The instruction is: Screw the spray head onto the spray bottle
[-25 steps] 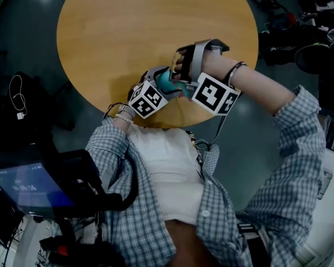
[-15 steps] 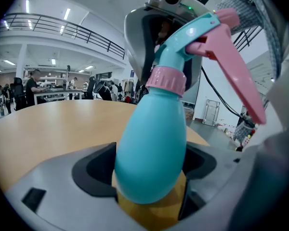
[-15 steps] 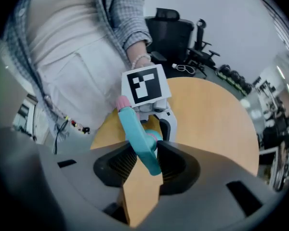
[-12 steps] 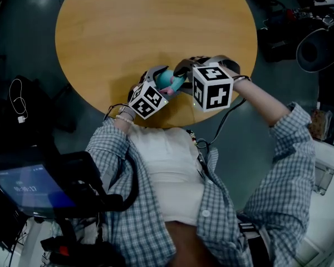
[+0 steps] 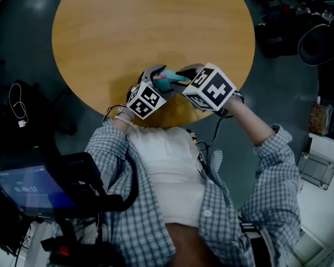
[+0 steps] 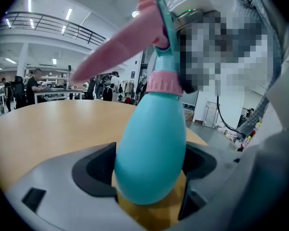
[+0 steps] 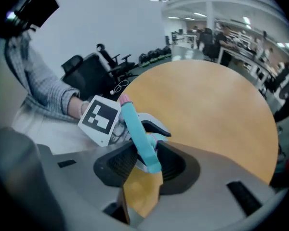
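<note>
Between the jaws of the left gripper (image 5: 157, 75), a turquoise spray bottle (image 6: 151, 148) is being held by its rounded belly. Both dark pads are pressing on its sides, and the wood of the round table (image 5: 150, 26) is showing beneath it. Just above that grip, a pink collar (image 6: 163, 83) is ringing the bottle's neck. The spray head (image 7: 139, 134) is sitting on top of the collar, its pink trigger (image 6: 120, 42) jutting out to one side; how far the head is screwed down cannot be told. Meeting it from the other side, the right gripper (image 7: 143, 165) is gripping the spray head, its two jaws pinching the long turquoise top piece between them. Behind the jaws, the two marker cubes, left (image 5: 146, 100) and right (image 5: 211, 88), are hanging close together over the table's edge nearest the person, whose checked sleeve (image 5: 273, 166) is trailing back from the right gripper. Beyond both grippers, the tabletop is stretching away.
</note>
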Motion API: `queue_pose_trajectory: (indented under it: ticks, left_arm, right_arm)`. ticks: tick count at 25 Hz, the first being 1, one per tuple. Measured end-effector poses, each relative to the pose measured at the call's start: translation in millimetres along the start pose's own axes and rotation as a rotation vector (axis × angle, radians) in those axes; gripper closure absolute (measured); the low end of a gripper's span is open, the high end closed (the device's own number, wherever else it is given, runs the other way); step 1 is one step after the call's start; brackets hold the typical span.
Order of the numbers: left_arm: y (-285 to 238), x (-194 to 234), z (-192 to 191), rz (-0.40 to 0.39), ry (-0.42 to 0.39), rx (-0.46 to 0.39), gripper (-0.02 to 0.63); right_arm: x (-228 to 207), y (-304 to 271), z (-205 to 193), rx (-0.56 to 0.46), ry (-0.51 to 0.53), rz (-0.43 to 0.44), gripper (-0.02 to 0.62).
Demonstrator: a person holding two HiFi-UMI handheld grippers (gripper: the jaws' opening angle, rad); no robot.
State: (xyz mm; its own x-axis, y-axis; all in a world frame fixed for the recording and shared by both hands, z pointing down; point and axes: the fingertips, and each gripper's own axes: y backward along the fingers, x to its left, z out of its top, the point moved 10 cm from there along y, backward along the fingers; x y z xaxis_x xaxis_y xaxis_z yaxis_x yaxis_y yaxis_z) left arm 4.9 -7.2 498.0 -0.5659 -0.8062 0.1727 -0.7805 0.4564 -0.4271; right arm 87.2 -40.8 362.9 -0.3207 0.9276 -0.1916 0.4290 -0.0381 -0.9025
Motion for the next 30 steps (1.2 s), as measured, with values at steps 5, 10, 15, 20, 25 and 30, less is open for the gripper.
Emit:
queue_pose_trajectory:
  ticks: [5, 10, 15, 20, 25, 30]
  left_arm:
    - [0, -1, 1, 0.022, 0.01, -0.007, 0.201]
    - [1, -3, 3, 0.055, 0.026, -0.01, 0.201]
    - [4, -6, 3, 0.11, 0.049, -0.016, 0.201]
    - [4, -4, 1, 0.104, 0.044, -0.015, 0.201]
    - [7, -3, -2, 0.086, 0.022, -0.005, 0.201]
    - [11, -1, -6, 0.07, 0.001, 0.017, 0.201]
  right_arm:
    - [7, 3, -6, -0.092, -0.247, -0.101, 0.474]
    - [21, 1, -20, -0.279, -0.507, -0.231, 0.474]
    - [39, -6, -24, -0.42, -0.651, -0.385, 0.474]
    - [48, -14, -29, -0.49, -0.506, -0.472, 0.474]
    - [50, -24, -28, -0.488, -0.364, -0.445, 0.451]
    - [48, -33, -28, -0.516, -0.332, -0.405, 0.368]
